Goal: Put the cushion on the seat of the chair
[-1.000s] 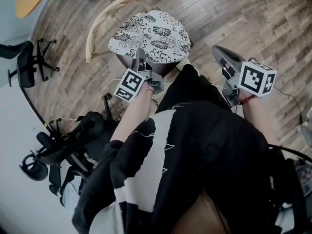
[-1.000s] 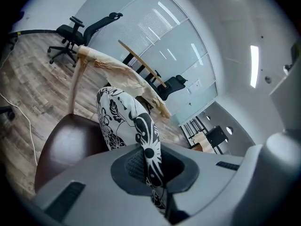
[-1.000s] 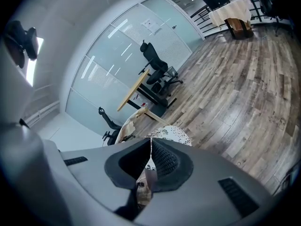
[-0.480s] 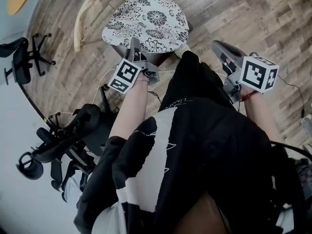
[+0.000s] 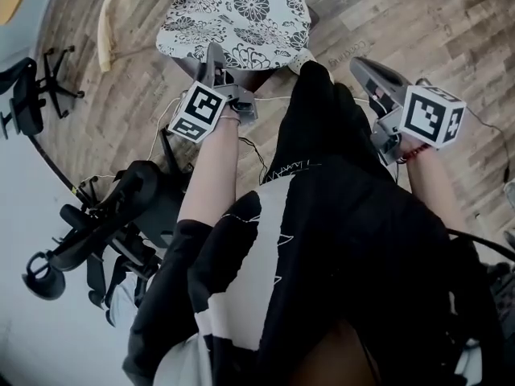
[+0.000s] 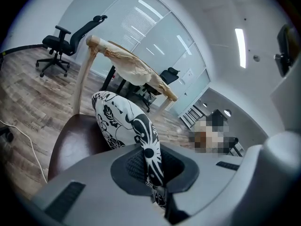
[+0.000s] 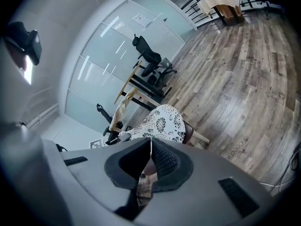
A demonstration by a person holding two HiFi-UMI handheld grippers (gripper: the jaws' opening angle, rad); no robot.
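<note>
A round black-and-white flowered cushion (image 5: 233,10) lies over the dark brown seat (image 5: 251,79) of a chair. My left gripper (image 5: 213,56) is shut on the cushion's near edge. In the left gripper view the cushion (image 6: 117,119) stands tilted above the seat (image 6: 73,147), its rim pinched between the pads of the left gripper (image 6: 150,163). My right gripper (image 5: 364,72) is off to the right of the cushion, shut, with nothing in it. In the right gripper view the cushion (image 7: 162,124) shows beyond the right gripper (image 7: 149,149).
The chair's pale wrapped backrest (image 5: 109,22) curves at the far left. A black office chair (image 5: 113,215) stands close at the lower left, another (image 5: 24,95) further left. A white cable (image 5: 165,119) lies on the wood floor. Desks and chairs (image 7: 148,72) stand by the glass wall.
Both grippers have sunk lower. The cushion has come down toward the seat with the left gripper still shut on its edge; chair and cushion have slid up in the picture.
</note>
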